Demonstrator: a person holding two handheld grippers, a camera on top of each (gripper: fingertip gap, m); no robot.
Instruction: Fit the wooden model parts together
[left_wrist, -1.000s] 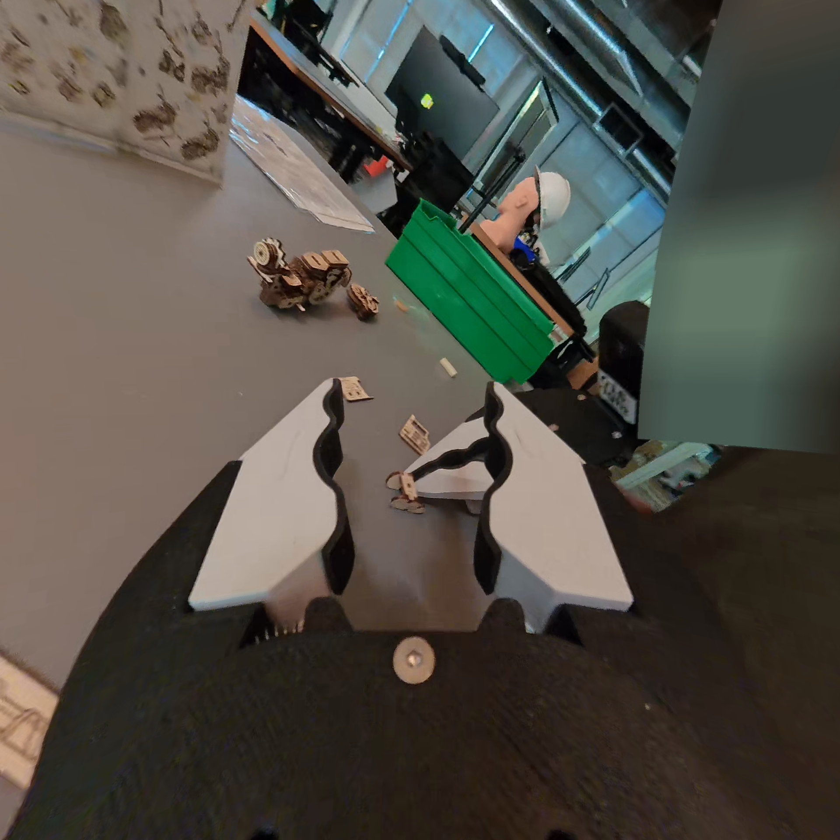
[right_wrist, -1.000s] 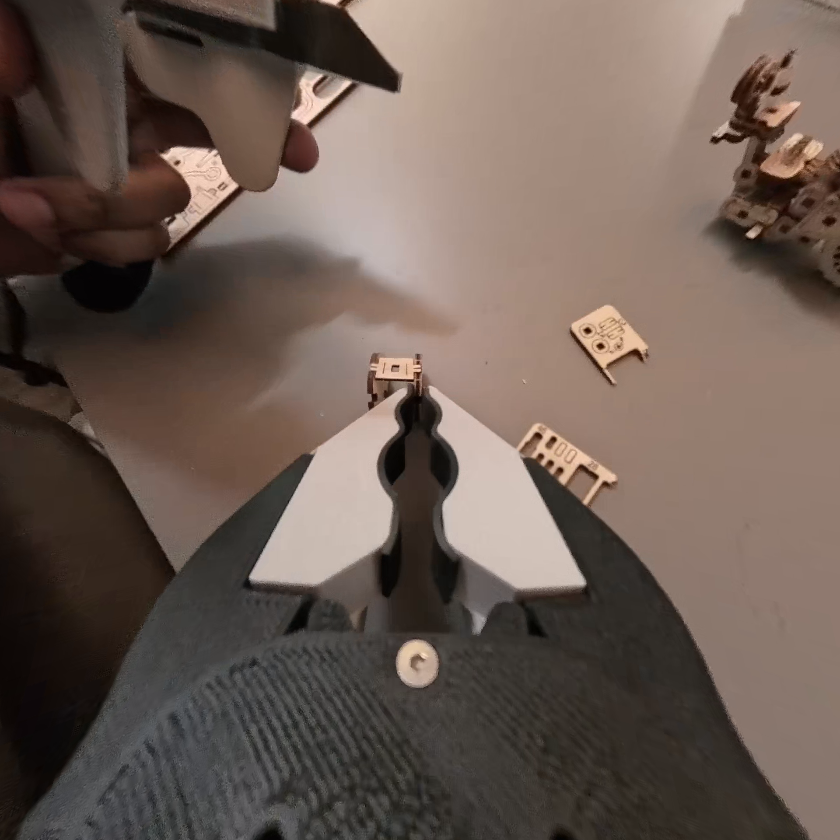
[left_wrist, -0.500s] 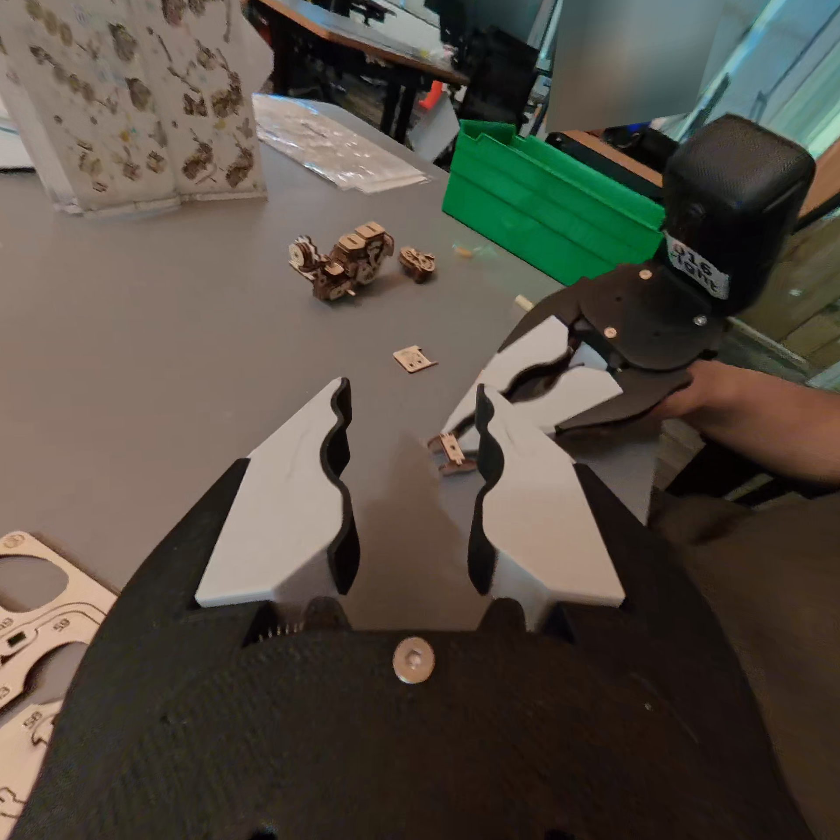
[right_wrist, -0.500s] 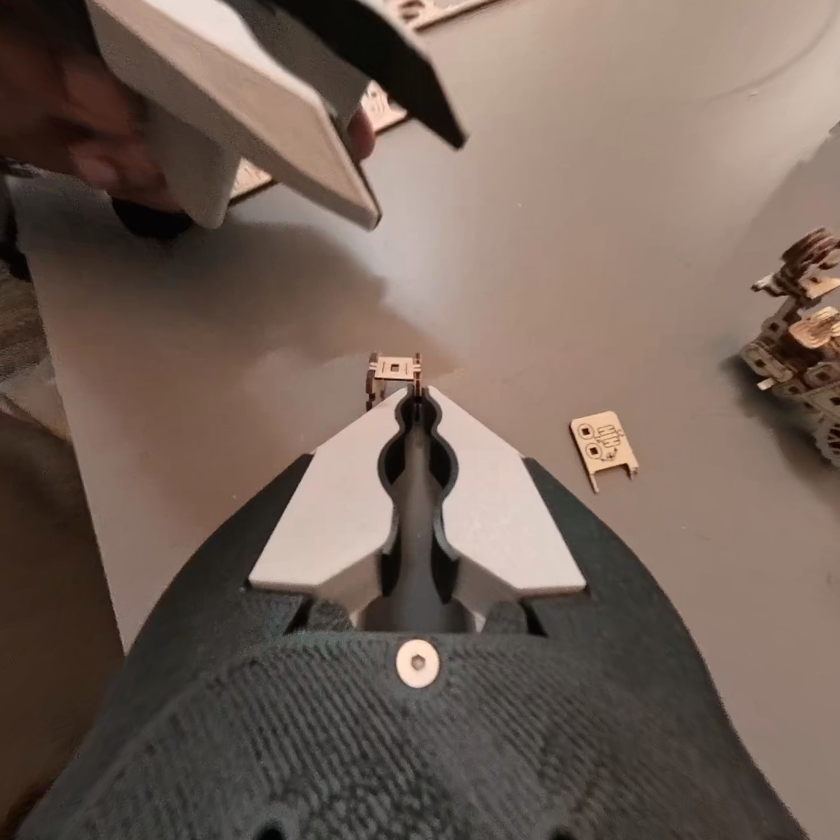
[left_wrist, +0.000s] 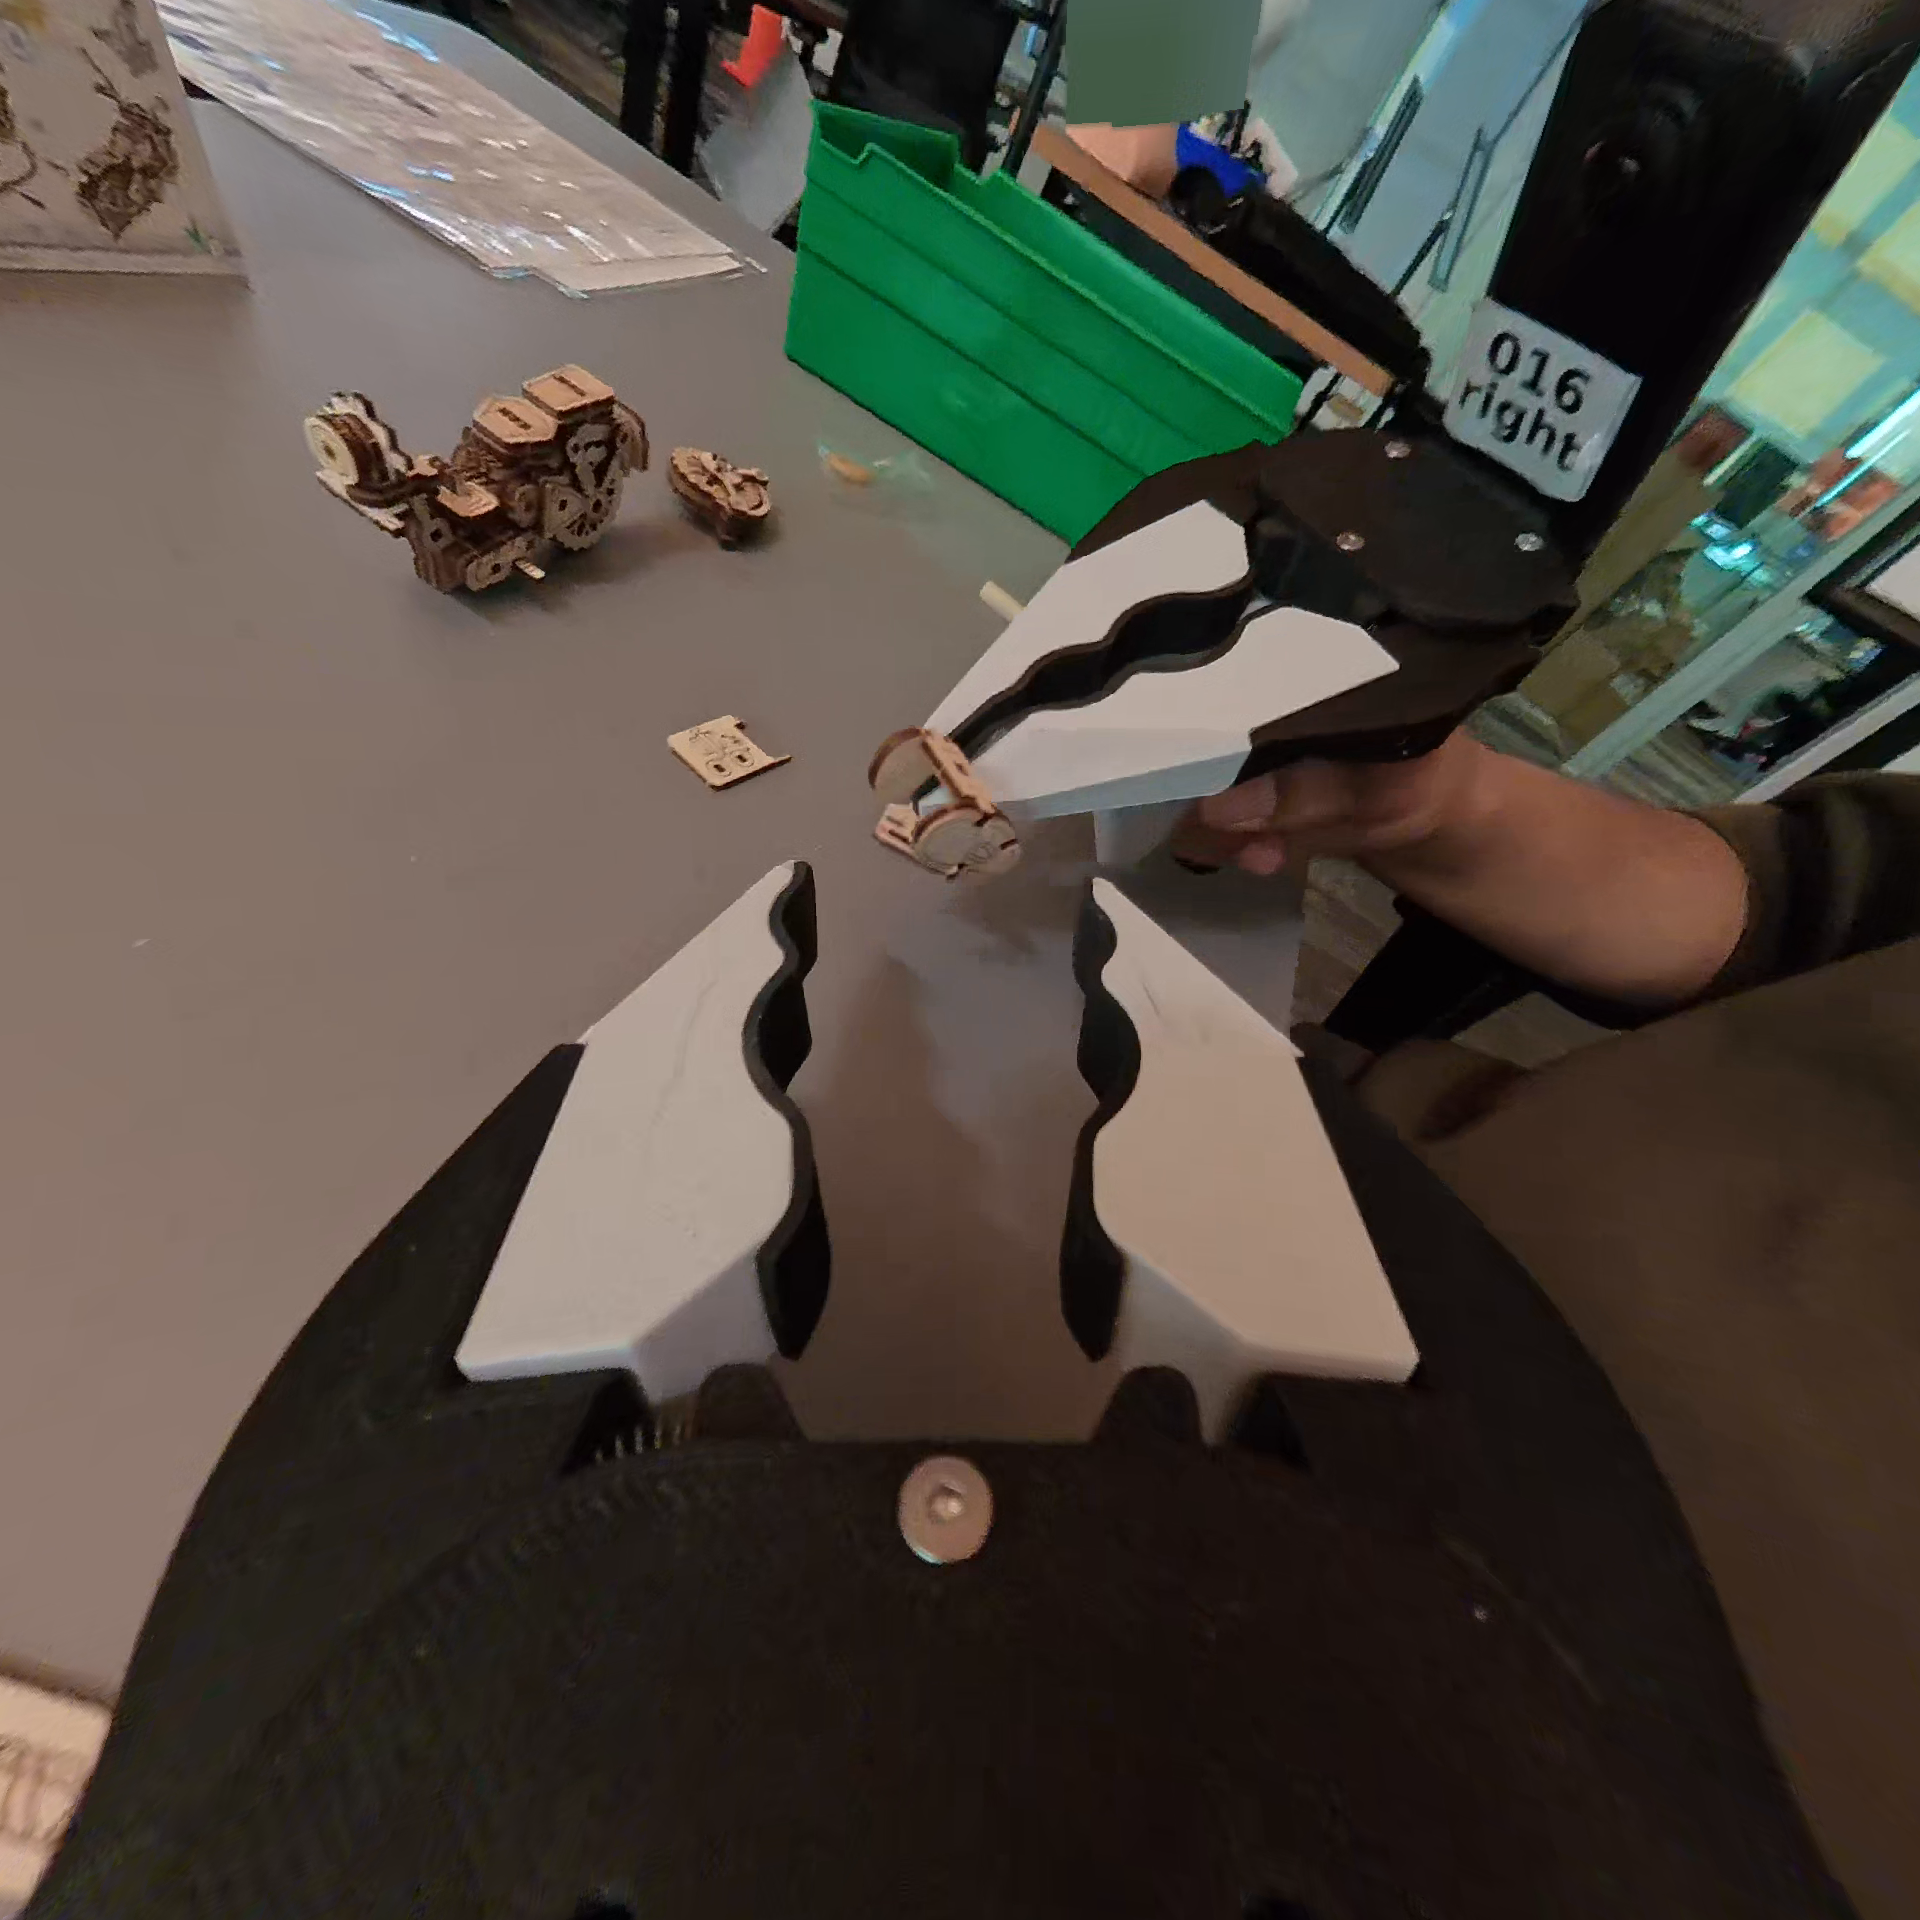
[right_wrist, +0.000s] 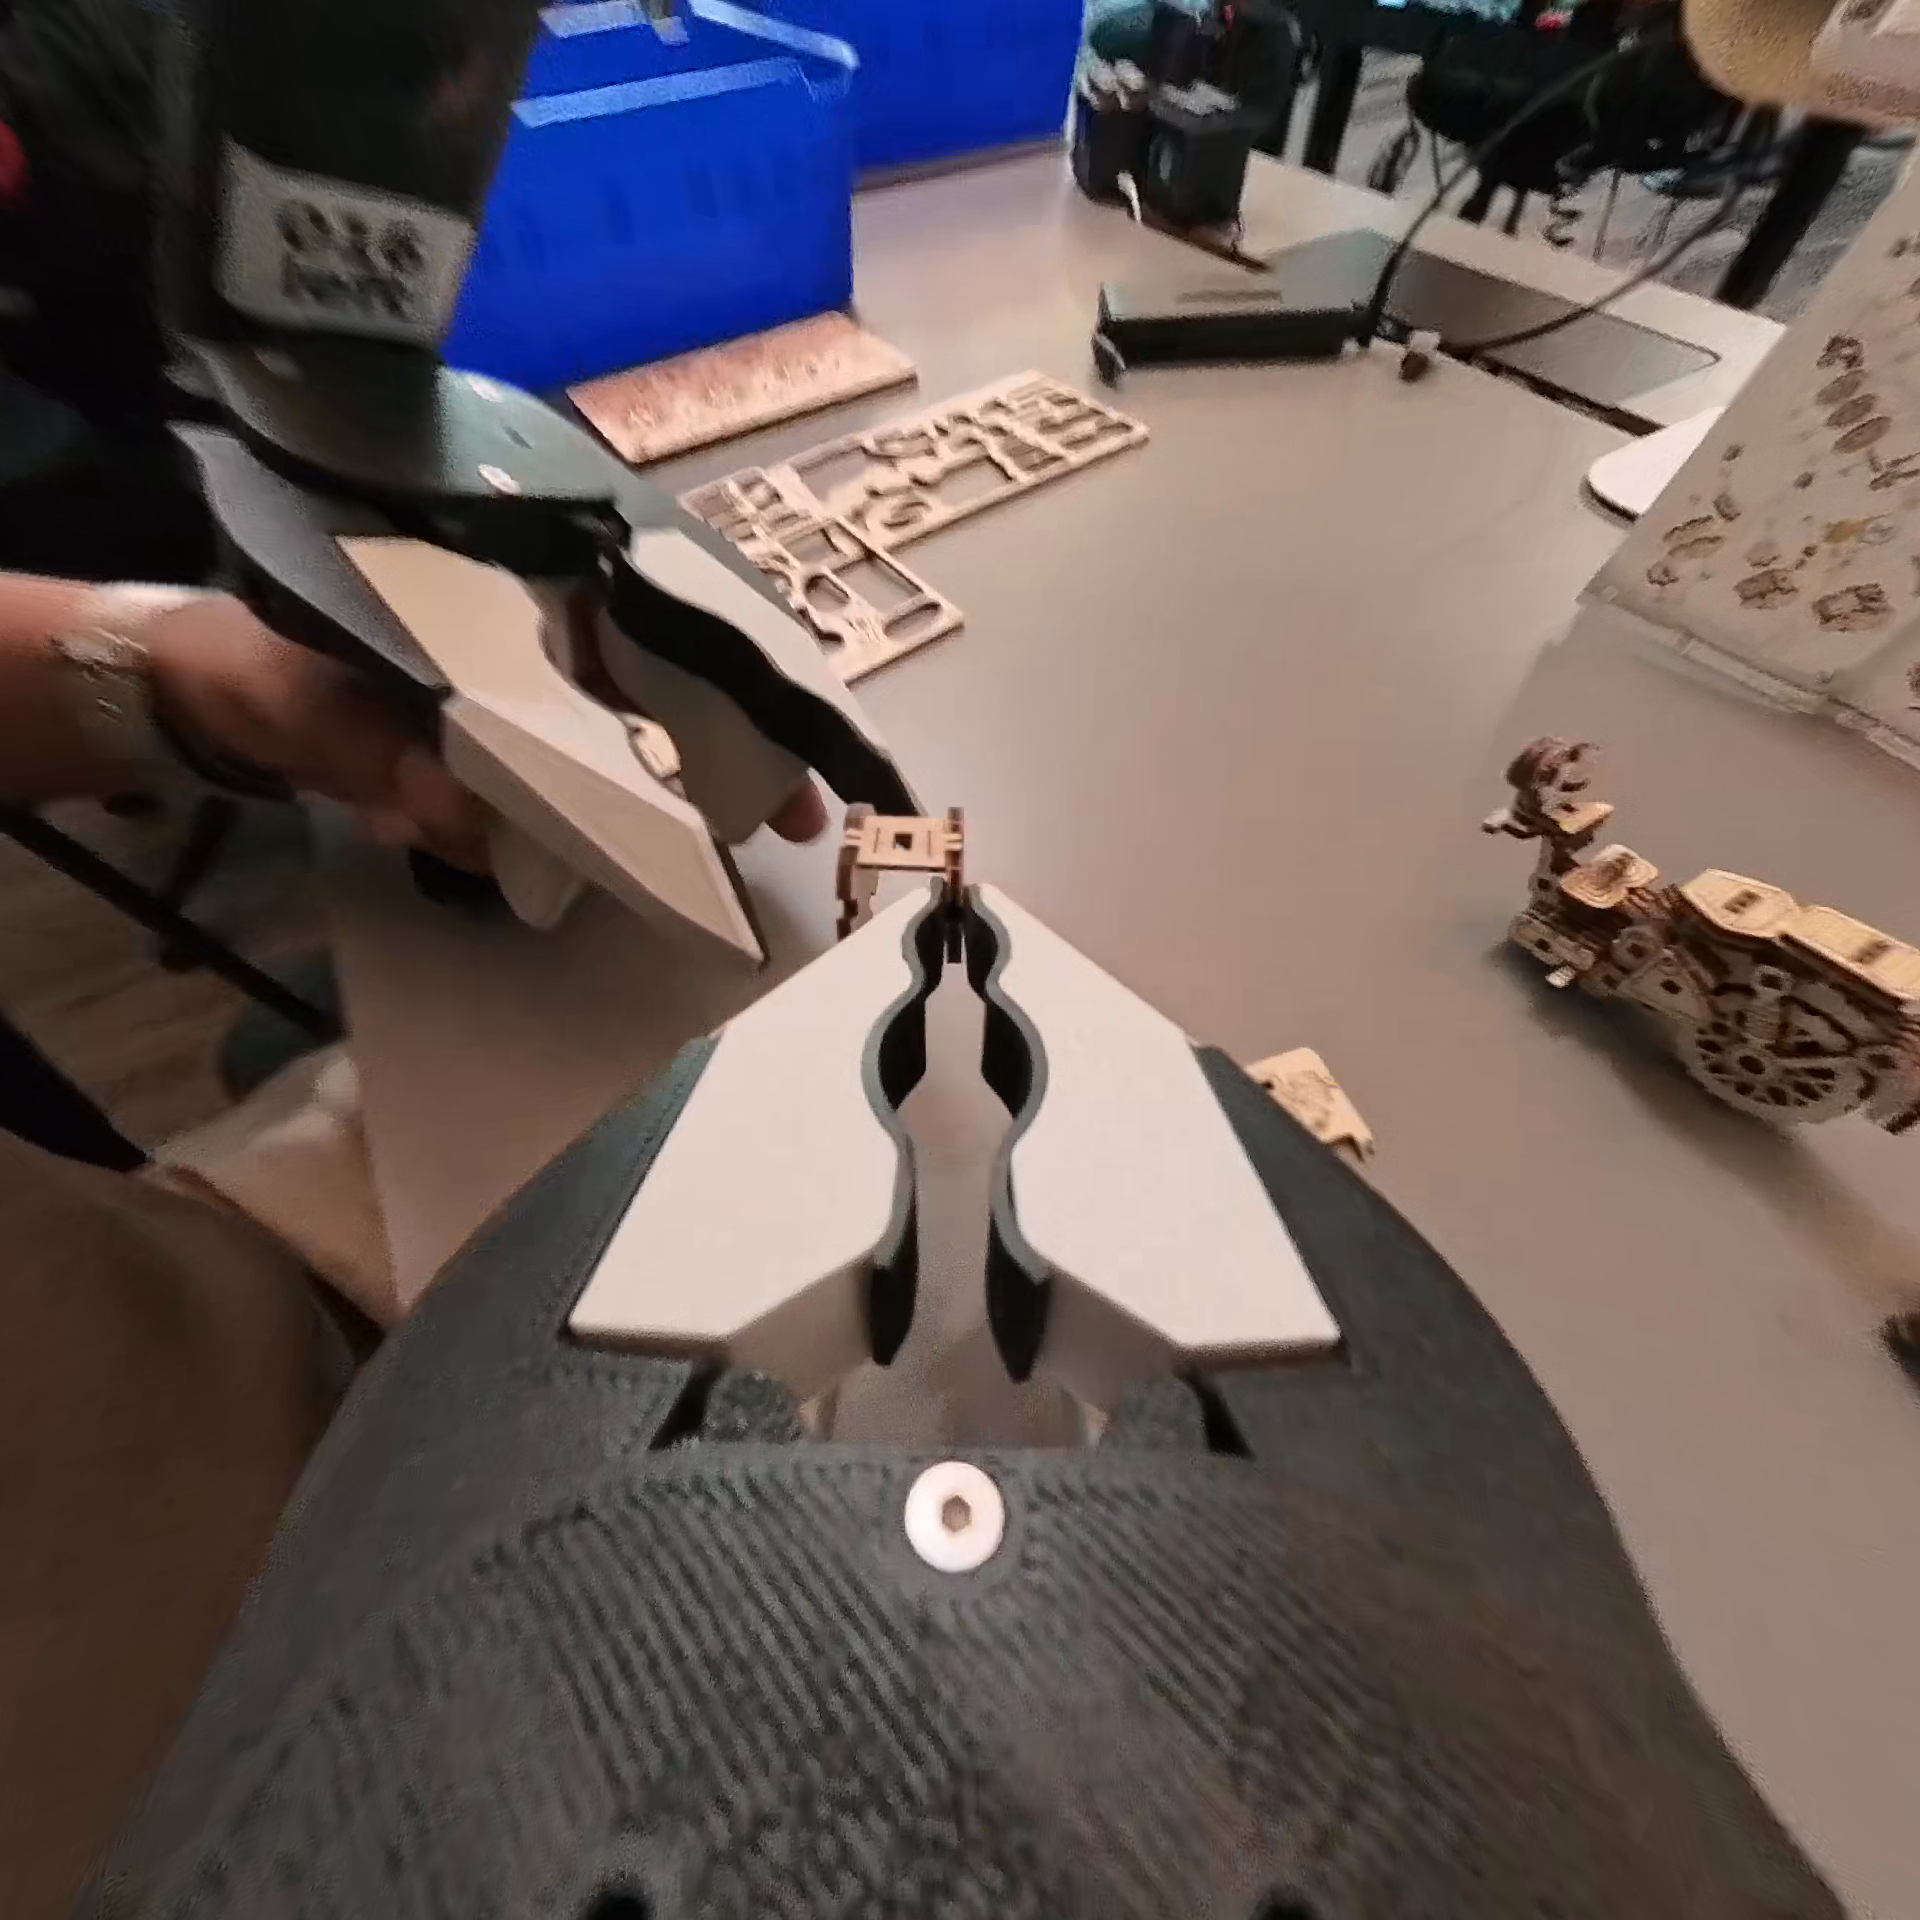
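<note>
My right gripper (right_wrist: 951, 906) is shut on a small wooden sub-assembly (right_wrist: 902, 854) and holds it above the grey table (right_wrist: 1195, 727). In the left wrist view this gripper (left_wrist: 940, 774) comes in from the right with the part (left_wrist: 943, 805) at its tips. My left gripper (left_wrist: 942, 881) is open and empty, its jaws wide apart just below and short of the held part. It also shows in the right wrist view (right_wrist: 816, 881), close to the left of the part. A half-built wooden model (left_wrist: 488, 478) stands farther back on the table; in the right wrist view (right_wrist: 1714, 987) it is at the right.
A flat wooden piece (left_wrist: 727, 753) lies between the grippers and the model, a small wooden piece (left_wrist: 722, 499) beside the model. A green bin (left_wrist: 997, 322) stands at the table's far right edge. Punched wooden sheets (right_wrist: 914, 488), a blue bin (right_wrist: 665, 208) and a patterned box (right_wrist: 1818, 520) lie beyond. Less than 4 cm separates the two grippers' tips. Both grippers' tips are roughly 15 cm from the half-built wooden model (left_wrist: 488, 478). Look for it in the right wrist view (right_wrist: 1635, 901) too.
My right gripper has lifted the wooden part off the table and tilted up. My left gripper has swung toward it and come close, staying open.
</note>
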